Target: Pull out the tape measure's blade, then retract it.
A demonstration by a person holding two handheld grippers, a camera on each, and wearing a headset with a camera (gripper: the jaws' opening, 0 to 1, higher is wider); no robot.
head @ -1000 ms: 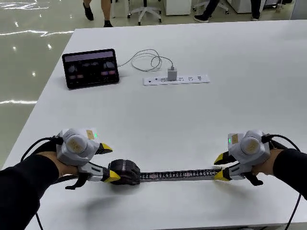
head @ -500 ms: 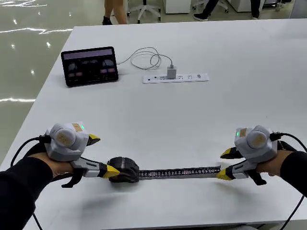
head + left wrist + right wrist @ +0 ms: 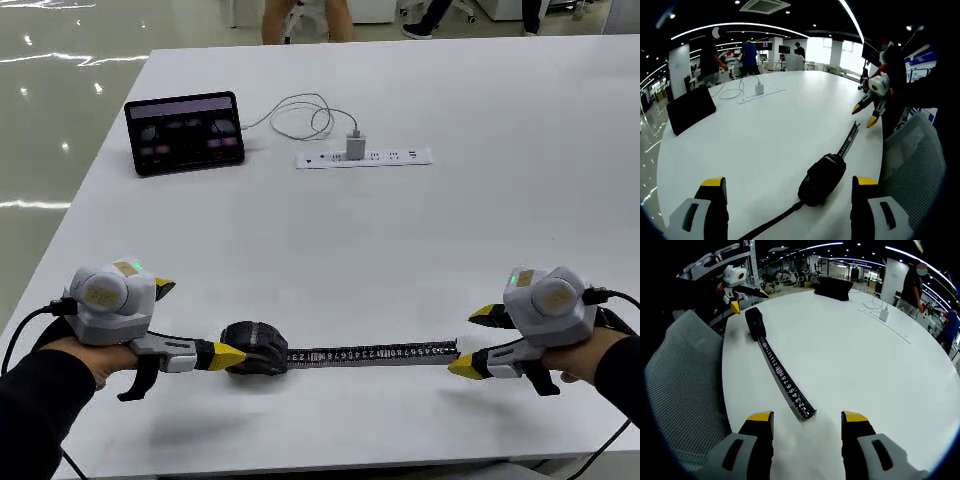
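A black tape measure (image 3: 256, 347) lies on the white table (image 3: 400, 240) near its front edge. Its blade (image 3: 372, 353) lies flat on the table, pulled out to the right. My left gripper (image 3: 194, 321) is open, its lower fingertip just left of the case and apart from it. In the left gripper view the case (image 3: 822, 178) sits ahead between the wide jaws of the left gripper (image 3: 790, 181). My right gripper (image 3: 474, 340) is open too, and the blade's end (image 3: 806, 413) lies loose just ahead of its fingertips (image 3: 760, 416).
A dark tablet (image 3: 184, 133) stands at the back left. A white power strip (image 3: 363, 158) with a charger and coiled cable lies behind the middle. People stand beyond the far edge. A grey mesh chair (image 3: 685, 385) sits at the near edge.
Both grippers have opened wider and drawn outward, the left one away from the case. The blade stays pulled out at about the same length. The head camera has tilted.
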